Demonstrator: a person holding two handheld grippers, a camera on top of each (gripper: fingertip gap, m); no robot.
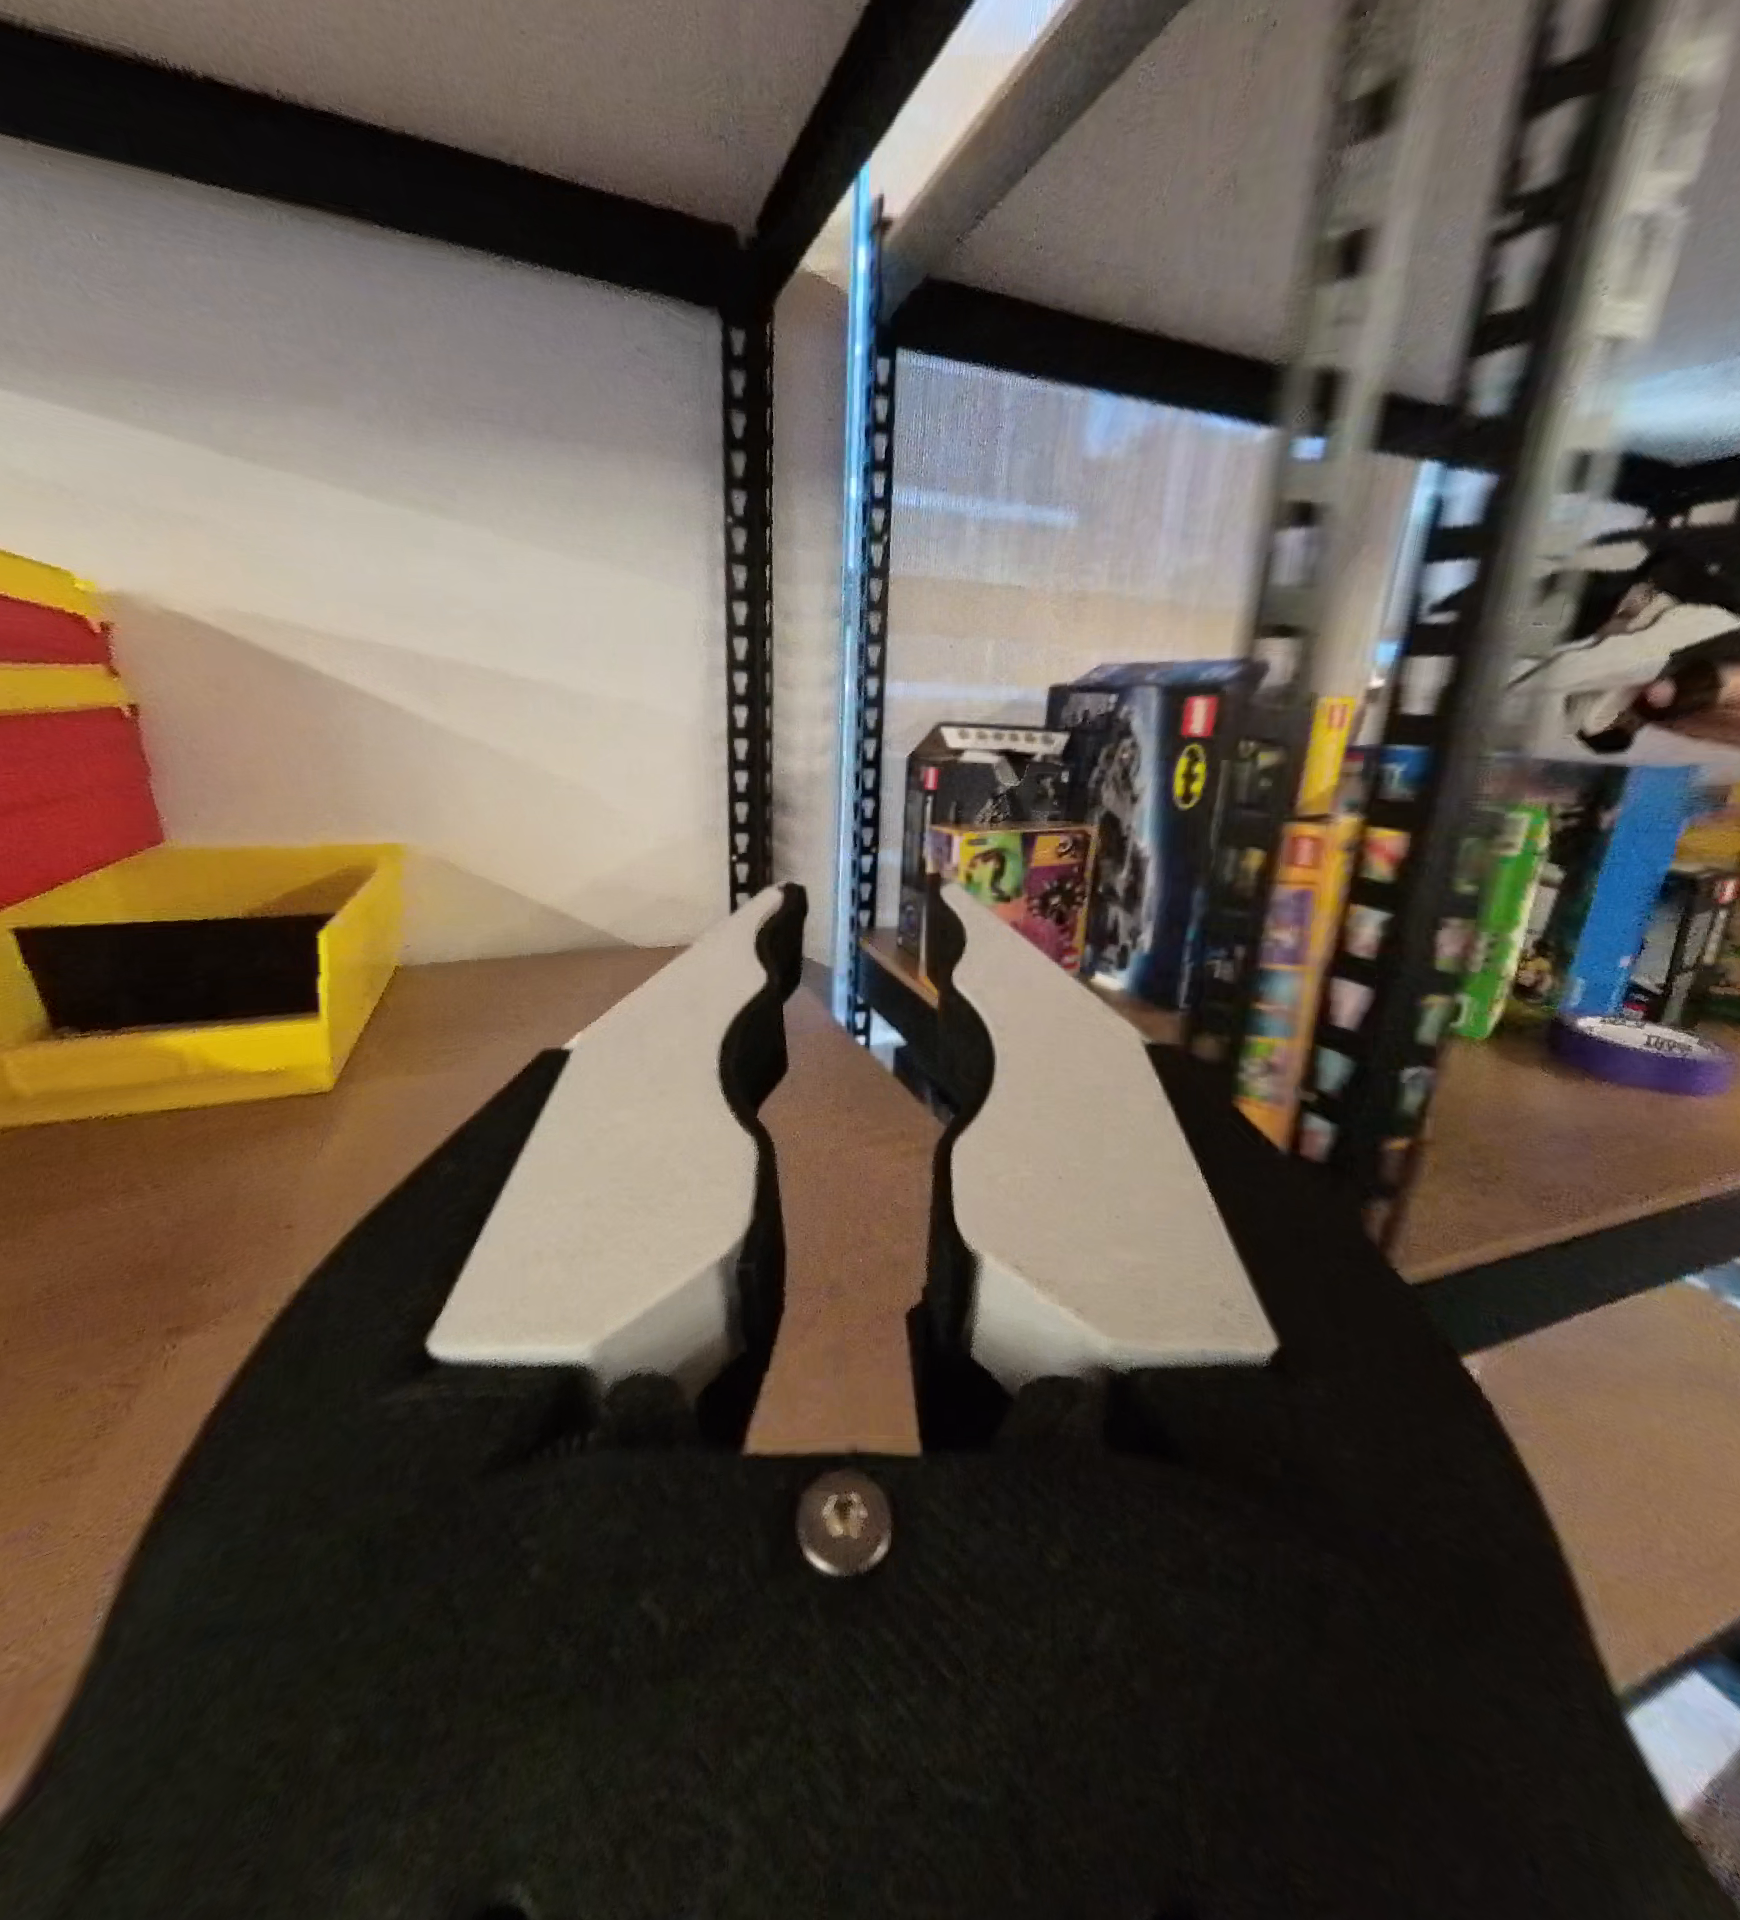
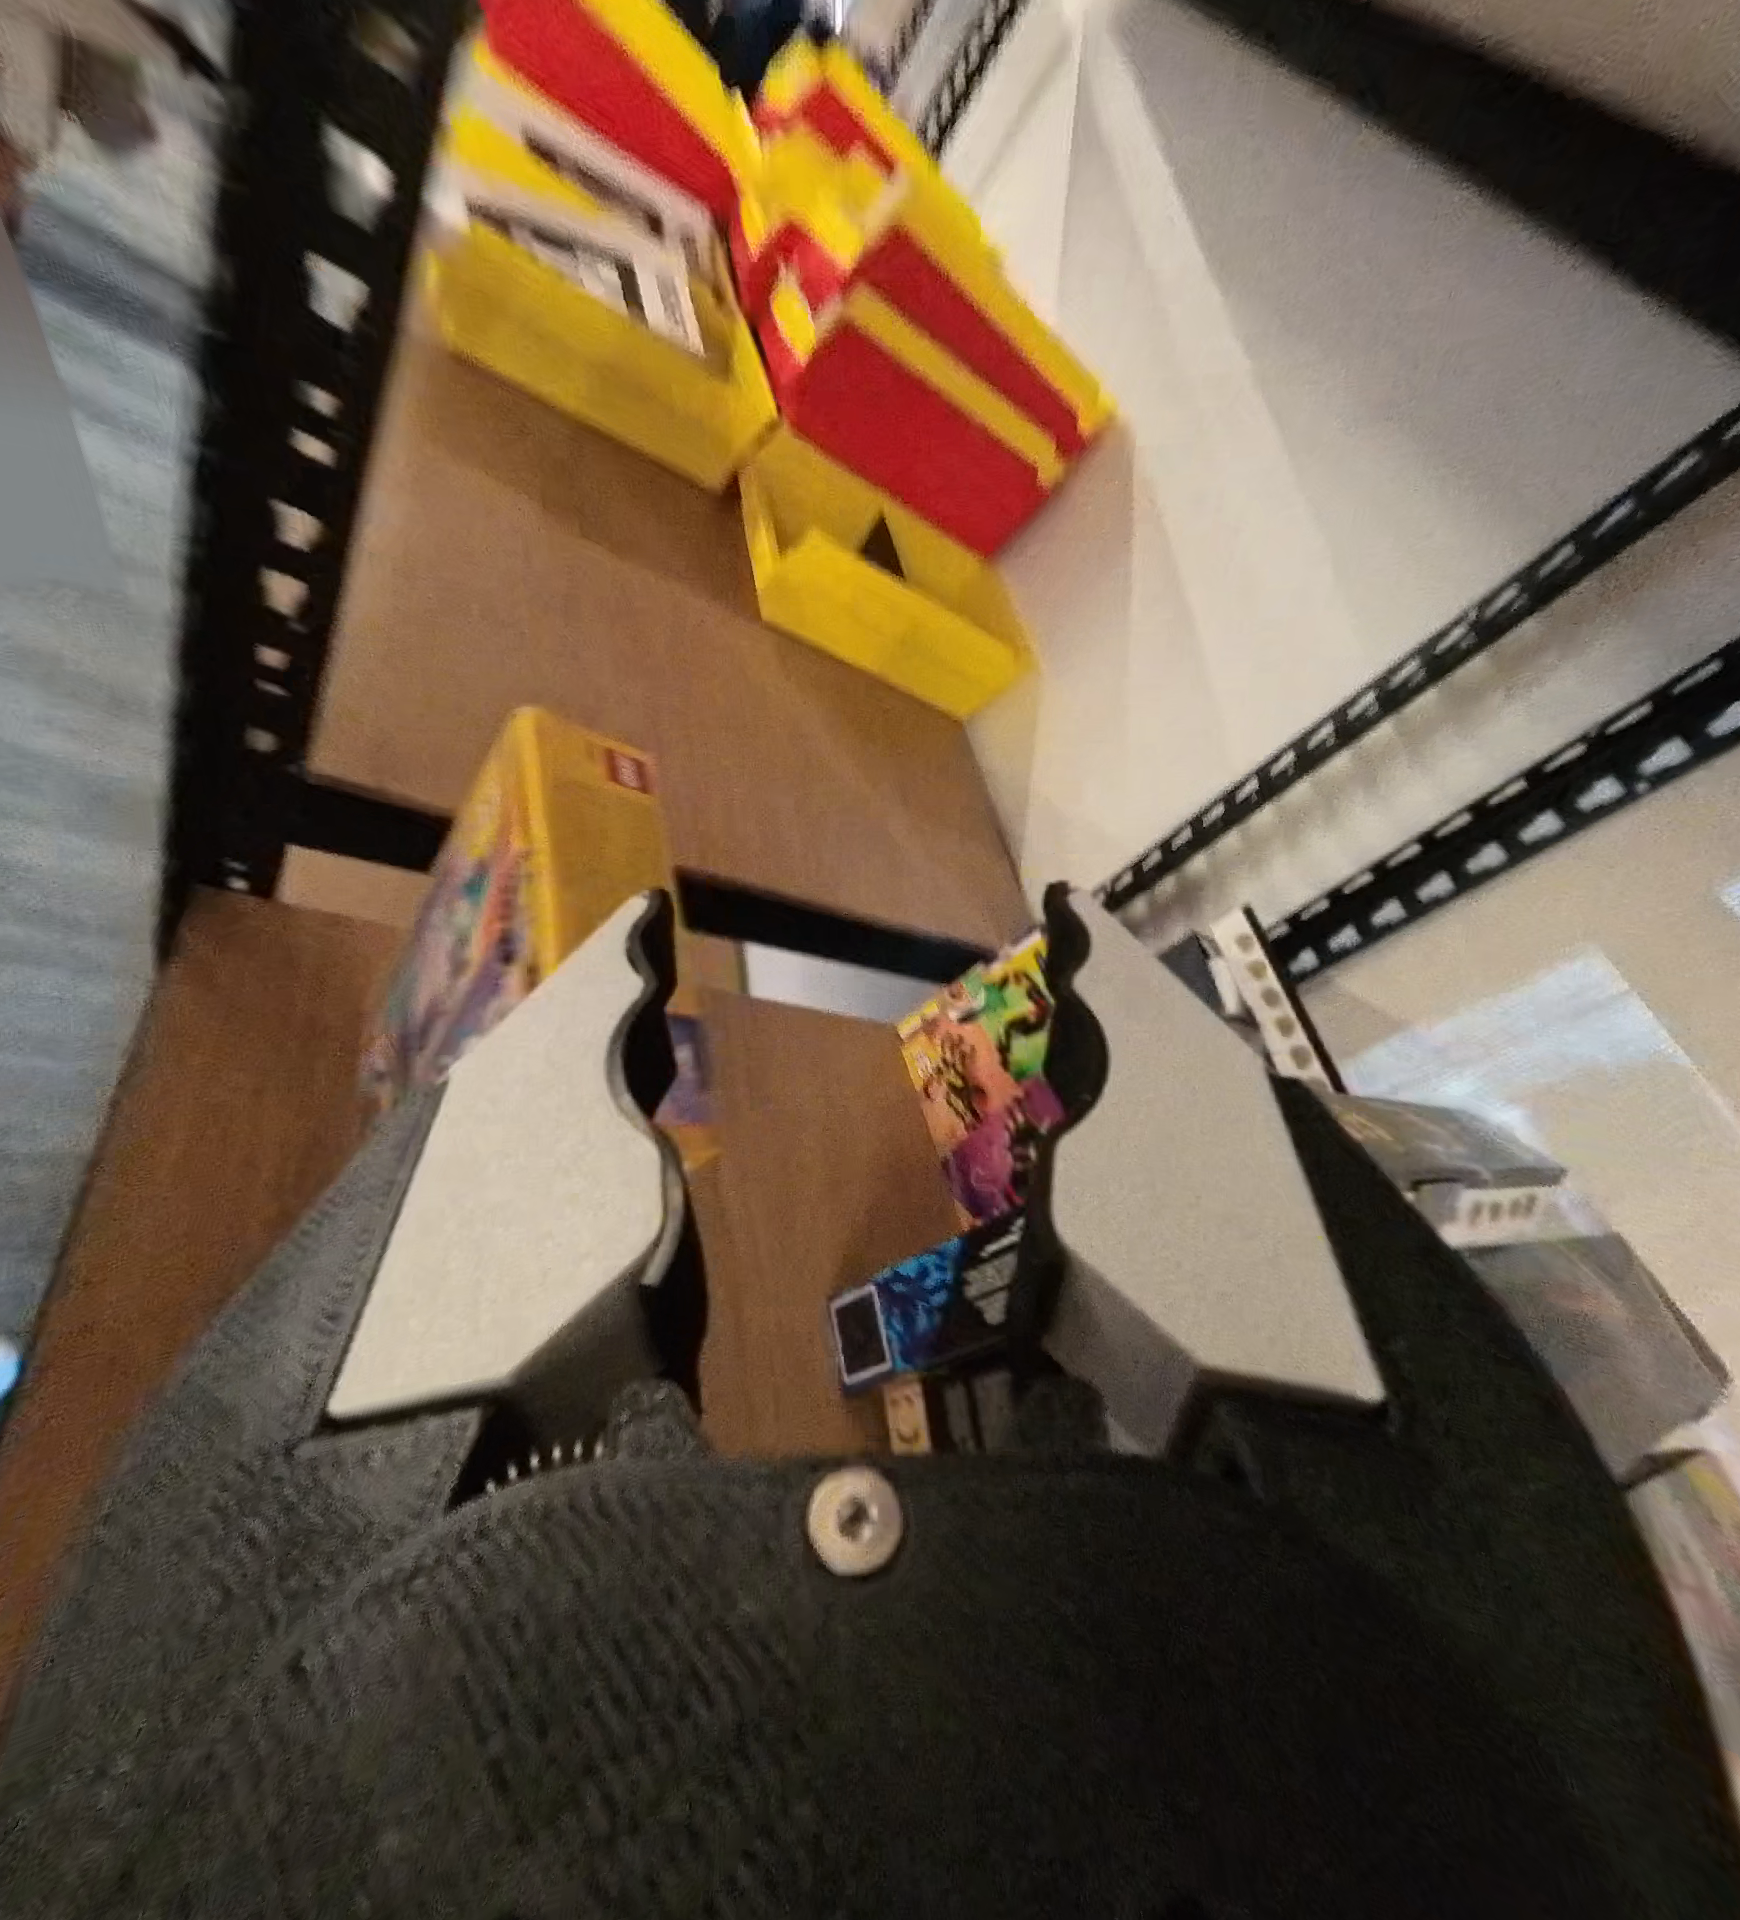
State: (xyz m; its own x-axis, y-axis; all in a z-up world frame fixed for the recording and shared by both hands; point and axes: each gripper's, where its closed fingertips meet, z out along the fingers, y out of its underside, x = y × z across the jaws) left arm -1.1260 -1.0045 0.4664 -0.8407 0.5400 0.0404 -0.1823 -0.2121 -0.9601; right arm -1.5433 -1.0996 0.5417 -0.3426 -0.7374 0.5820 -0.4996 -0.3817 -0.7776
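Observation:
My left gripper (image 1: 871, 925) hovers over a wooden shelf board (image 1: 170, 1247), its jaws a little apart with nothing between them. It is nearest a black shelf post (image 1: 750, 623); a yellow bin (image 1: 159, 997) sits to its left. My right gripper (image 2: 861, 914) is open wide and empty over a wooden shelf (image 2: 804, 1195). A yellow toy box (image 2: 575, 831) stands just beyond its left finger, and a colourful toy box (image 2: 991, 1081) is beside its right finger. The right gripper also shows in the left wrist view (image 1: 1666, 644), blurred at the upper right and held by a hand.
Stacked red and yellow bins stand at the far left (image 1: 4, 727), and also show far off in the right wrist view (image 2: 907, 364). A row of upright toy boxes (image 1: 1157, 831) fills the neighbouring shelf. A purple tape roll (image 1: 1640, 1055) lies there. Black slotted posts (image 1: 1385, 935) divide the shelves. My hands' fingertips stand some 45 centimeters from each other.

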